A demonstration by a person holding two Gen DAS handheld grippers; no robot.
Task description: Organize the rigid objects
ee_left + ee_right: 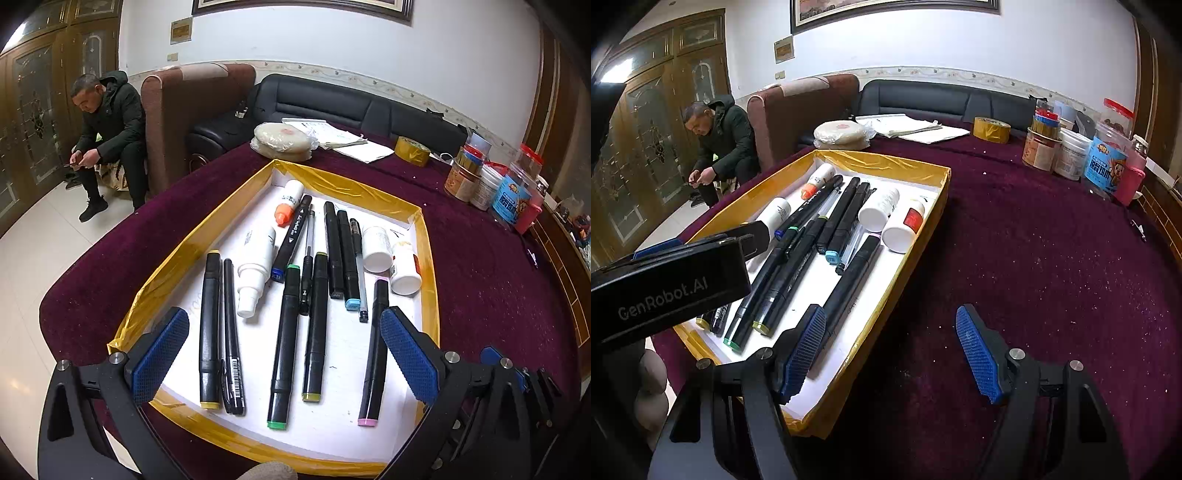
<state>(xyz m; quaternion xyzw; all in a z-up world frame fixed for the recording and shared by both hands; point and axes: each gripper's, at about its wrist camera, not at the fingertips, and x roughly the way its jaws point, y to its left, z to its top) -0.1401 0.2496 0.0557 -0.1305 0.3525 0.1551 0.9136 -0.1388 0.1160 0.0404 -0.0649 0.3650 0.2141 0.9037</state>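
Above tray [428, 236], left gripper [284, 354] tilted downward, jaws apart, empty.

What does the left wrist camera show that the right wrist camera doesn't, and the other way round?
Only the left wrist view shows the left gripper from behind its own open jaws, hanging over the pens, plus the full length of the yellow-ended marker and the pink-ended marker.

Only the right wrist view shows the right gripper with open jaws, one finger over the tray's edge, the other over the purple tablecloth, and the left gripper's black body from the side.

Both show the yellow-rimmed tray, the green-ended marker, the tape roll and a seated person.
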